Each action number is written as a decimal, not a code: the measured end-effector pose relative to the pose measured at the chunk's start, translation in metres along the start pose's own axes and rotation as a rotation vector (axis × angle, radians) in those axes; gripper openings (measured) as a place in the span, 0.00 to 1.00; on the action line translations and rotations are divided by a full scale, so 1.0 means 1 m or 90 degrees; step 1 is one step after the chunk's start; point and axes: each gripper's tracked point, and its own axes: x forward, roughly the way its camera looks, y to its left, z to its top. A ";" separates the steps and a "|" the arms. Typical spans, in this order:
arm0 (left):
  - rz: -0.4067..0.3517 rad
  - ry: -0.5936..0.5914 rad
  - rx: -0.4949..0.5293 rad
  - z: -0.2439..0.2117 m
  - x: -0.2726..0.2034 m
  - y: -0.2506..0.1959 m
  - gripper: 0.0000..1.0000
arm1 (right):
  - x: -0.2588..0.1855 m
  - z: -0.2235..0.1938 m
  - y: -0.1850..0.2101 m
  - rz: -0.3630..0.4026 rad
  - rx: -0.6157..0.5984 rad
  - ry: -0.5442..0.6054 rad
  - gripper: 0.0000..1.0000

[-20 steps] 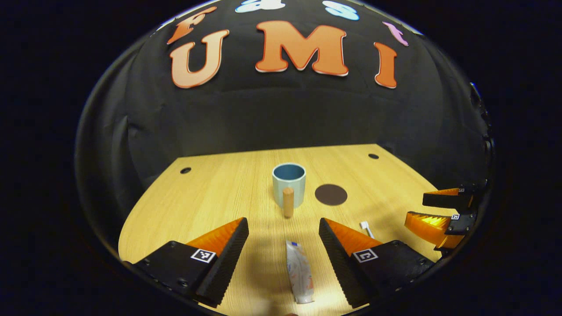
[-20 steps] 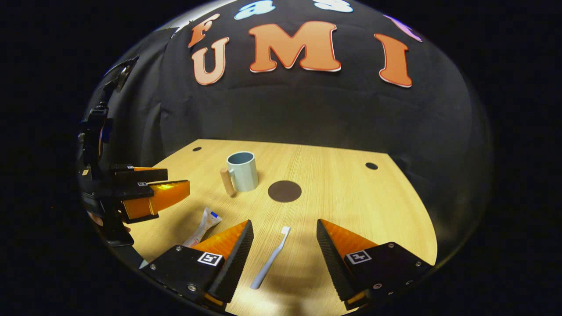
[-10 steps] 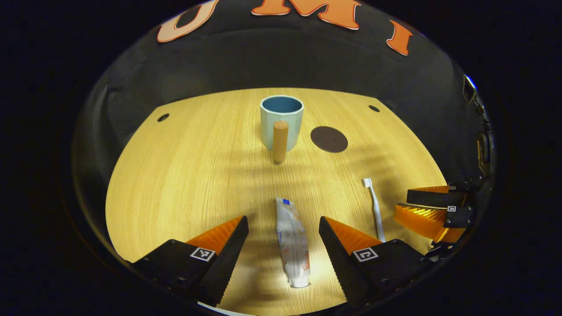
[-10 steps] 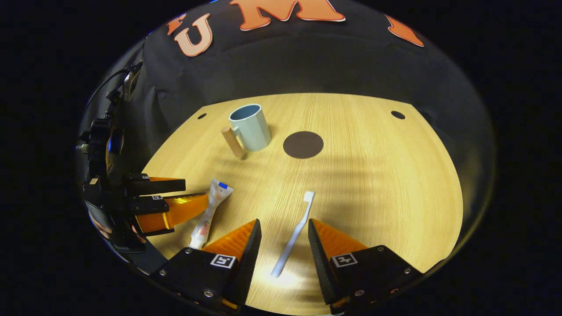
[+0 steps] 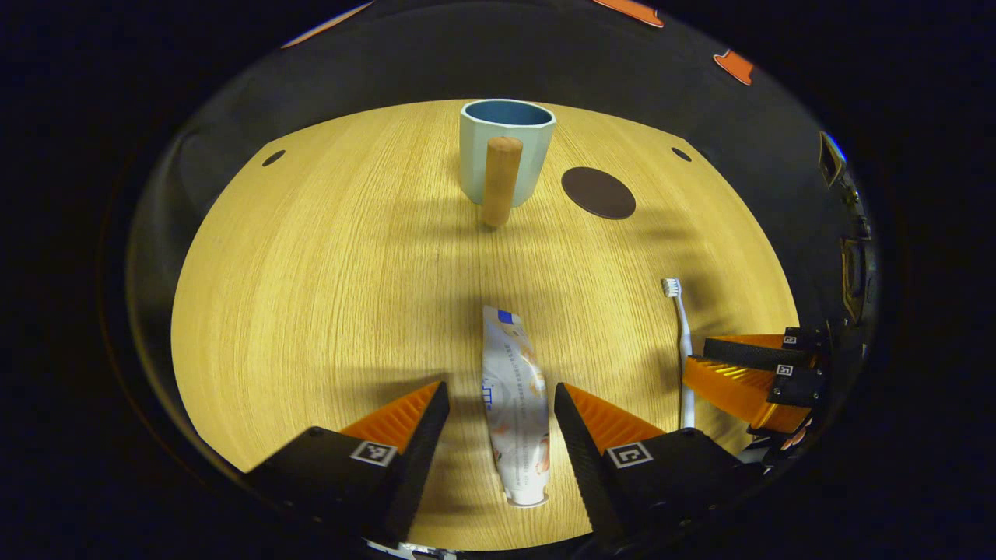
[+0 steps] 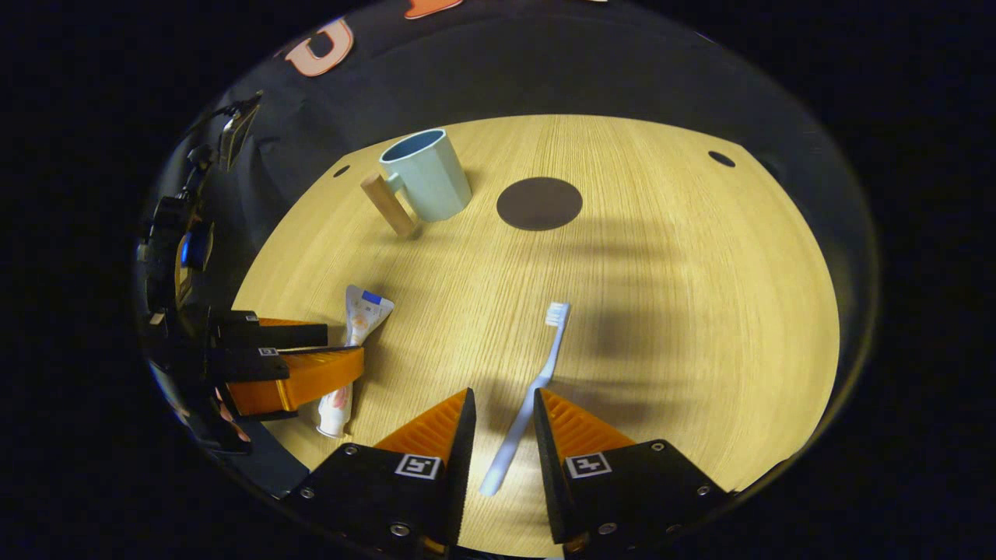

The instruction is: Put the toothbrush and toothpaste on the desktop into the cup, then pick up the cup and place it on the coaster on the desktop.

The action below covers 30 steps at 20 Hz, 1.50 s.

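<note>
A toothpaste tube (image 5: 513,404) lies flat on the wooden desktop (image 5: 311,272), between the fingers of my left gripper (image 5: 498,389), which stands narrowly open around it. A pale toothbrush (image 6: 545,358) lies between the fingers of my right gripper (image 6: 503,393), open by a small gap, with the handle close to the right-hand finger. The light-blue cup (image 5: 506,148) with a wooden handle stands upright at the far side, and the dark round coaster (image 5: 598,192) lies just right of it. The right gripper view also holds the cup (image 6: 426,175), the coaster (image 6: 539,203), the toothpaste (image 6: 356,319) and my left gripper (image 6: 346,348).
The desktop (image 6: 700,311) has small dark holes near its far corners. In the left gripper view the toothbrush (image 5: 682,327) and my right gripper (image 5: 695,358) sit near the right edge. Black cloth walls close off the far side.
Both grippers have come down and forward toward the desktop. The left jaws have narrowed around the toothpaste, the right jaws around the toothbrush handle. Cup and coaster have not moved.
</note>
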 end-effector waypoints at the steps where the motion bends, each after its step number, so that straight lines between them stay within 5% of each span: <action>1: -0.001 0.005 0.002 -0.002 0.000 -0.002 0.77 | 0.004 -0.002 -0.003 -0.012 -0.006 0.006 0.42; 5: 0.006 0.031 -0.016 -0.006 0.009 -0.006 0.60 | 0.015 0.001 -0.010 -0.034 -0.010 0.009 0.37; 8: 0.007 0.030 -0.035 -0.006 0.010 -0.007 0.49 | 0.016 0.005 -0.011 -0.026 0.007 0.003 0.10; 11: 0.023 0.012 -0.021 0.002 0.009 0.002 0.41 | 0.015 0.008 -0.011 -0.015 -0.006 -0.012 0.06; 13: 0.008 0.009 -0.029 0.002 0.009 0.000 0.15 | 0.015 0.007 -0.011 -0.007 0.000 -0.021 0.06; 19: -0.032 -0.028 -0.043 0.009 0.012 -0.004 0.10 | 0.011 0.015 -0.010 -0.002 -0.009 -0.069 0.06; 30: -0.083 -0.209 0.036 0.048 -0.004 -0.009 0.10 | -0.025 0.039 -0.006 0.016 -0.034 -0.171 0.06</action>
